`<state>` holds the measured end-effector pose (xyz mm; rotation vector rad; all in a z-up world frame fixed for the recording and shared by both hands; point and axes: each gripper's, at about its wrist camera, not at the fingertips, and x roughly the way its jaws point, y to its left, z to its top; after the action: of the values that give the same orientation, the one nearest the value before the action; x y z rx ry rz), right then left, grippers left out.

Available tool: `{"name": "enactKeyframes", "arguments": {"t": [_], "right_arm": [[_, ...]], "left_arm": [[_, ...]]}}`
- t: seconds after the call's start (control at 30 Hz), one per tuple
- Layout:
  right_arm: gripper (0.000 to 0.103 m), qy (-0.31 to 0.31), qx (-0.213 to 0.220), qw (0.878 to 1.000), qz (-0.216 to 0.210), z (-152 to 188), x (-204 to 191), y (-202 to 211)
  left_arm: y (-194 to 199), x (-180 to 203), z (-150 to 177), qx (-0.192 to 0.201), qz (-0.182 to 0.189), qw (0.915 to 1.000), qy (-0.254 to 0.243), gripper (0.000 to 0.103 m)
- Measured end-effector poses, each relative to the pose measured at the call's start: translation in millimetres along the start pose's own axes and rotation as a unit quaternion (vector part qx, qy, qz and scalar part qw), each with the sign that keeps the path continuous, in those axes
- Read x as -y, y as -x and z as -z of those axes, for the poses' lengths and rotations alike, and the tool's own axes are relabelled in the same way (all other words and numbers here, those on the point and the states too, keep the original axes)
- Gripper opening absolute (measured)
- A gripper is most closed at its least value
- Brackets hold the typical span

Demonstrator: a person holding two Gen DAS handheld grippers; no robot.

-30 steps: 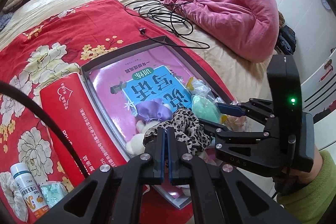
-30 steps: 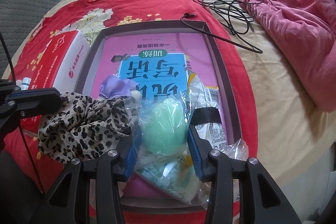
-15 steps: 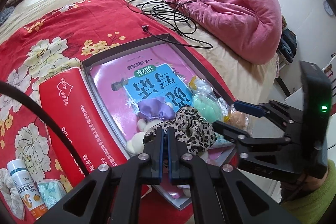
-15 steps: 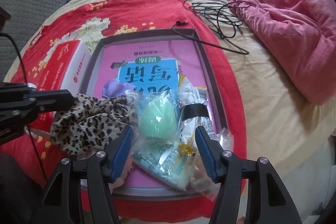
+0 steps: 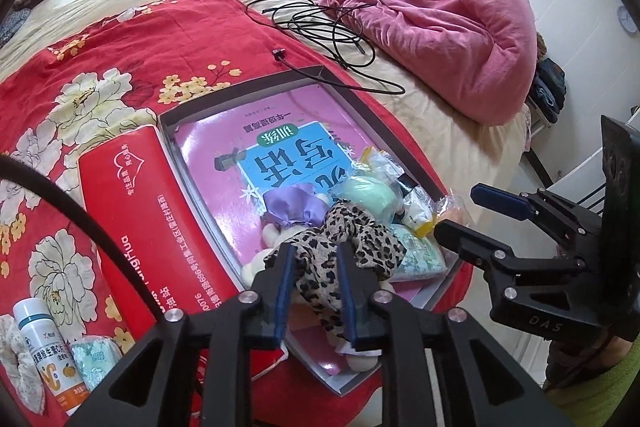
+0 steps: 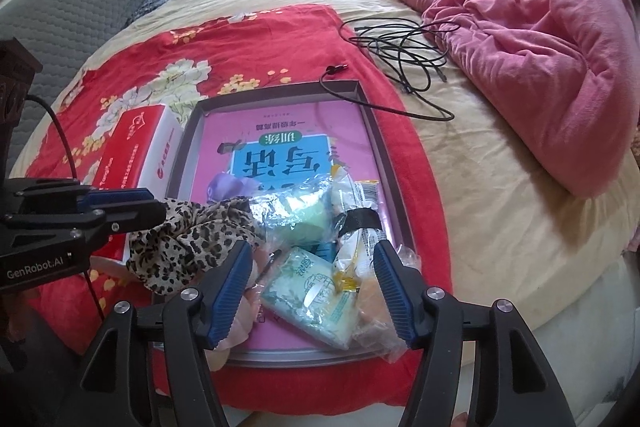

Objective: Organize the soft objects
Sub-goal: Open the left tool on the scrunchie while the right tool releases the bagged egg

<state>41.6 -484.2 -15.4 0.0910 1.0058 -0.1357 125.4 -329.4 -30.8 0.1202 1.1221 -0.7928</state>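
Left wrist view: the left gripper (image 5: 314, 267) has just been opening; its fingers, pressed together a second ago, now stand slightly apart with the leopard-print cloth (image 5: 352, 239) lying between them, the pads no longer pinching it. The cloth sits at the near end of the grey tray (image 5: 360, 99), draped over a purple bow (image 5: 294, 207) and touching the green sponge bag (image 5: 366, 193). To the right, the right gripper (image 5: 472, 213) has risen clear of the tray since the earlier frame.

In the right wrist view its fingers (image 6: 234, 279) have spread wide, letting go of the green sponge bag (image 6: 298, 213), which now lies in the tray beside a tissue packet (image 6: 310, 291). A red box (image 6: 132, 147) lies left of the tray on the red floral blanket (image 6: 248, 39).
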Motion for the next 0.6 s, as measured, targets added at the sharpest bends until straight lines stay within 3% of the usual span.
{"name": "enactKeyframes", "arguments": {"t": [0.13, 0.6], "right_arm": [[0.068, -0.007, 0.008, 1.0, 0.002, 0, 2, 7], [0.07, -0.009, 0.032, 0.999, 0.01, -4, 1, 32]], "left_arm": [[6, 3, 0, 0.007, -0.001, 1.0, -0.004, 0.038], [40, 0, 0, 0.032, -0.004, 0.9995, 0.003, 0.063]]}}
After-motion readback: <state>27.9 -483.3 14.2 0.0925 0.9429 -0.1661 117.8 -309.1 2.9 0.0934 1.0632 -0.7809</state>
